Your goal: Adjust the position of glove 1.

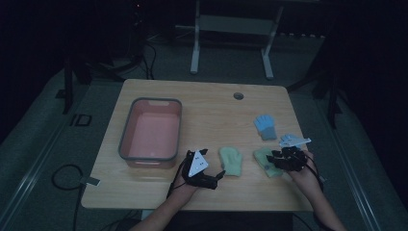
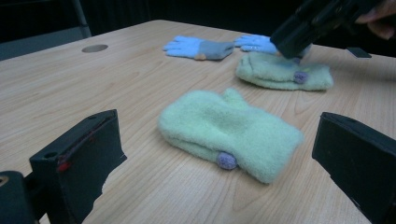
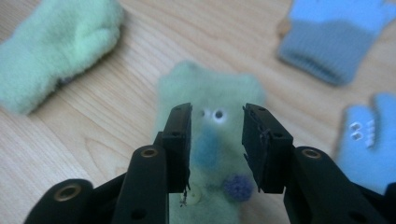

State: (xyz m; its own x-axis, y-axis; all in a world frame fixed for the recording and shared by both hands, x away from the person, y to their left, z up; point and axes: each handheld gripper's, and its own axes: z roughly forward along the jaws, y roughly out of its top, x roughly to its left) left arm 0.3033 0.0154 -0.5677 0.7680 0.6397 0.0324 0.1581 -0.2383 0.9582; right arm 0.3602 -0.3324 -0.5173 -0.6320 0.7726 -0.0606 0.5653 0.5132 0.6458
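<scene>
Room: dark all around, with a pale wooden worktop point(image 1: 202, 103) in the middle.
High view, bin: I see a grey bin point(image 1: 150, 132) with a pink inside on the left part of the worktop.
High view, mittens: one green mitten point(image 1: 231, 160) lies near the front edge; a second green mitten point(image 1: 264, 159) lies to its right, partly under my right tool point(image 1: 280, 159).
High view, gloves: a blue and grey glove point(image 1: 265, 126) lies farther back; another blue glove point(image 1: 287, 139) is just behind my right tool.
High view, left tool: my left tool point(image 1: 217, 177) sits just left of the first green mitten.
Left tool view: its two black jaws stand wide apart with nothing in them. The first green mitten point(image 2: 231, 133) lies flat on the wood ahead of them. Behind it I see the second green mitten point(image 2: 285, 72), both gloves point(image 2: 198, 48) point(image 2: 254, 43), and my right tool point(image 2: 295, 46) over the far mitten.
Right tool view: the jaws of my right tool point(image 3: 216, 144) are partly apart, right above the second green mitten point(image 3: 212, 93). I cannot tell if they touch it. They are not clamped on it.
</scene>
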